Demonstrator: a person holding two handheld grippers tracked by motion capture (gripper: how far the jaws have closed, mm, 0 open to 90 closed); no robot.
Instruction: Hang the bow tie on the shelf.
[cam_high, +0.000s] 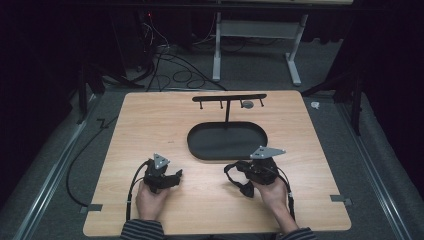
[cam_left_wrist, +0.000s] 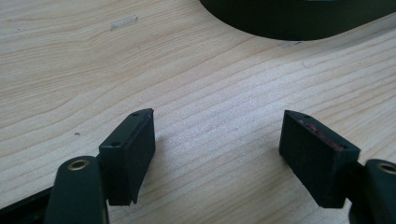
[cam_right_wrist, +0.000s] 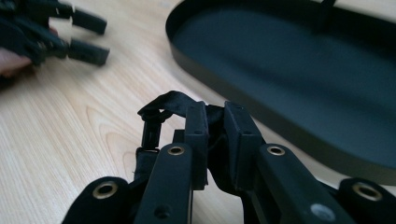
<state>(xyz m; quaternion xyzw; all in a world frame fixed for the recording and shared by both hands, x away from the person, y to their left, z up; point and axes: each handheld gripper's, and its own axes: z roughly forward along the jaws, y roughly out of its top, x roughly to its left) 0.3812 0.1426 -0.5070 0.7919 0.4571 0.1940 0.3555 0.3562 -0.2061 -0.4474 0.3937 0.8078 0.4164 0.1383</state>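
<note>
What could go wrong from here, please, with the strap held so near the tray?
The right gripper pinches the black strap by a small fold, so it may slip free. Its loose loop could snag the oval tray's rim or the hook stand. The left gripper, jaws open, offers no backup hold.

the tray (cam_high: 227, 141) sits mid-table (cam_high: 150, 120), its hook stand (cam_high: 229, 98) rising behind; the left gripper (cam_high: 176, 176) and right gripper (cam_high: 235, 176) (strap (cam_right_wrist: 173, 103) pinched) lie before it.

Striped sleeves (cam_high: 142, 229); black grippers, grey plates (cam_high: 161, 160)
</note>
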